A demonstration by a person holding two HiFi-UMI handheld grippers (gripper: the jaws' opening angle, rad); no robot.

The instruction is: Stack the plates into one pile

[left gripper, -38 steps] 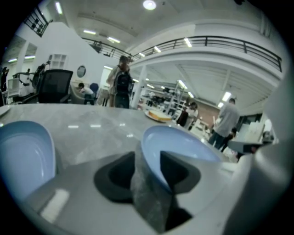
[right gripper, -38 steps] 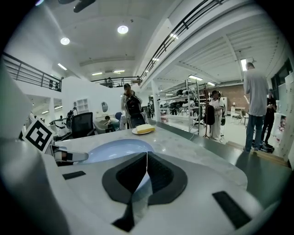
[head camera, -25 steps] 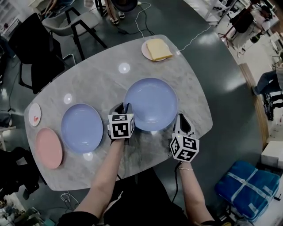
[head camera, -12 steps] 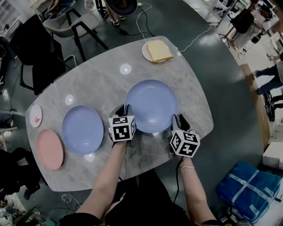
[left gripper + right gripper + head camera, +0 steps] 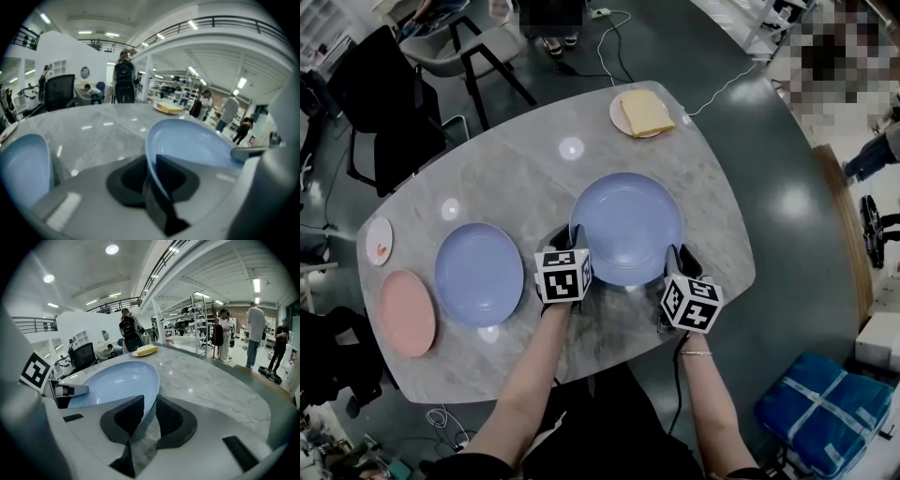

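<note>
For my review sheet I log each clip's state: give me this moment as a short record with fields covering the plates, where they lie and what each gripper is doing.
table: grey marble top
large blue plate: mid-table, in front of the person, nothing on it
left gripper: shut on that plate's left rim
right gripper: jaws closing, the plate's right rim between them
to the left, each lying apart: second blue plate, pink plate, small white plate
far end: plate with a yellow slab
pile: not yet started
</note>
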